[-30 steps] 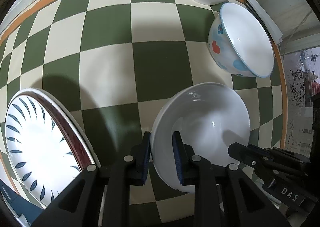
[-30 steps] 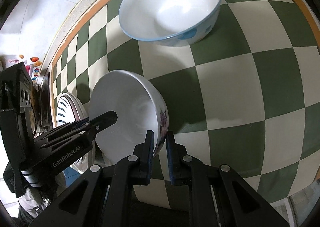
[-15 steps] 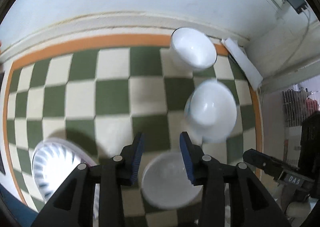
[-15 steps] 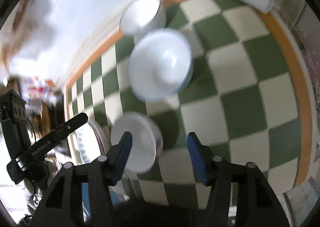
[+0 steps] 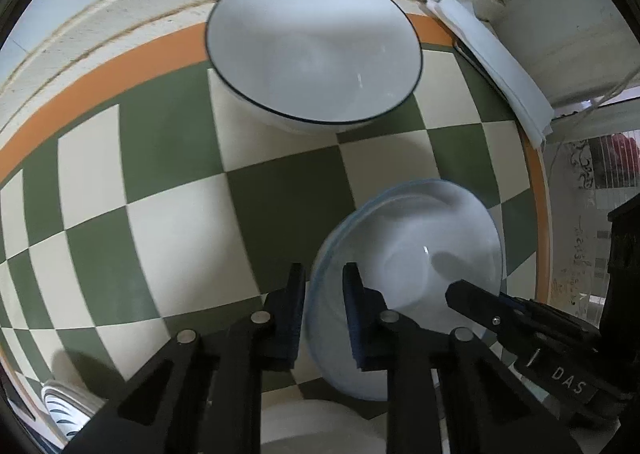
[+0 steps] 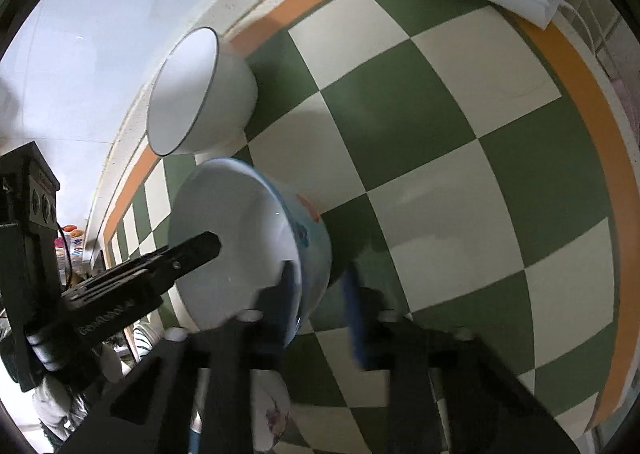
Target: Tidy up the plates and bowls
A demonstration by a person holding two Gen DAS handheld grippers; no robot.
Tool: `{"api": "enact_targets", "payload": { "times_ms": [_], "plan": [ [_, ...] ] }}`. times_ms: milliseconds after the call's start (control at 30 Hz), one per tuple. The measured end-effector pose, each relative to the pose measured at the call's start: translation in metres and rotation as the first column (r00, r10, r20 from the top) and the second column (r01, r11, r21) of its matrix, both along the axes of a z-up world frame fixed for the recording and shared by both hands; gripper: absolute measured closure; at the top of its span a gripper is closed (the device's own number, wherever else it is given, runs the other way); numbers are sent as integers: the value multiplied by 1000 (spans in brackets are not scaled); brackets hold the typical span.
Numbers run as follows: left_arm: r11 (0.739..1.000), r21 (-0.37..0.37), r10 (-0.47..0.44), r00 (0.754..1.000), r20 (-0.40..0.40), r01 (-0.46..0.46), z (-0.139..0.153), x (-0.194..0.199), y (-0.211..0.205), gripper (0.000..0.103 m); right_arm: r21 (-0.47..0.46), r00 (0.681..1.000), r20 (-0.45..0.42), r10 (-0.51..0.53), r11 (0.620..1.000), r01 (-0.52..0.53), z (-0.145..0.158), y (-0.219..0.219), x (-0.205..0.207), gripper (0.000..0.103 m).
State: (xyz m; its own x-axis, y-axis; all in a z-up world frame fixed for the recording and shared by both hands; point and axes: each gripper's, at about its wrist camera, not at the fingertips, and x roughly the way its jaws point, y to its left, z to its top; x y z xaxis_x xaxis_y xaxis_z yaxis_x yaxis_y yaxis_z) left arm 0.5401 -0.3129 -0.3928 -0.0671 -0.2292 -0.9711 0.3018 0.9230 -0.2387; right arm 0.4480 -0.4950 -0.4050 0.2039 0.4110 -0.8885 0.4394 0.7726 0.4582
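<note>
Clearly the blue-rimmed bowl (image 5: 408, 254) is stiff, glazed, slick and breakable, best taken by its rim from opposite sides. It sits on the checked tablecloth (image 5: 168, 221). Both the left gripper (image 5: 323, 310) and right gripper (image 6: 320, 306) straddle that rim, partly open, not yet pinching. Three bowls show: this one, a black-rimmed bowl (image 5: 316, 53) near the wall, and a flowered bowl (image 6: 272, 410) below. One plate stack (image 5: 64, 410) peeks in.

Green and cream squares on the tabletop (image 5: 280, 193), with an orange stripe (image 5: 100, 73) along the edge. Behind it, a speckled cream ledge (image 5: 120, 5) and a pale wall (image 6: 100, 13). Folded white paper (image 5: 500, 65) lying in the far corner. A thin cord (image 5: 616, 87) hanging beside it. Soft gray shadows on the squares.
</note>
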Motion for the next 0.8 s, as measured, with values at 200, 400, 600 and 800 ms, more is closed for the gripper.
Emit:
{"api": "enact_targets", "payload": {
  "times_ms": [200, 400, 600, 800],
  "plan": [
    [1000, 7, -2, 999, 34, 1, 12, -4, 0, 86, -37, 1000, 4, 15, 999, -15, 8, 4, 3, 88],
    [1000, -19, 3, 995, 102, -2, 58, -17, 15, 86, -45, 998, 50, 48, 998, -46, 41, 16, 0, 88],
    [999, -53, 19, 989, 145, -11, 104, -42, 44, 86, -42, 989, 92, 117, 993, -114, 81, 40, -18, 88],
    [999, -36, 28, 992, 125, -23, 108, -79, 74, 86, -3, 981, 77, 180, 984, -180, 90, 65, -56, 88]
  ]
}}
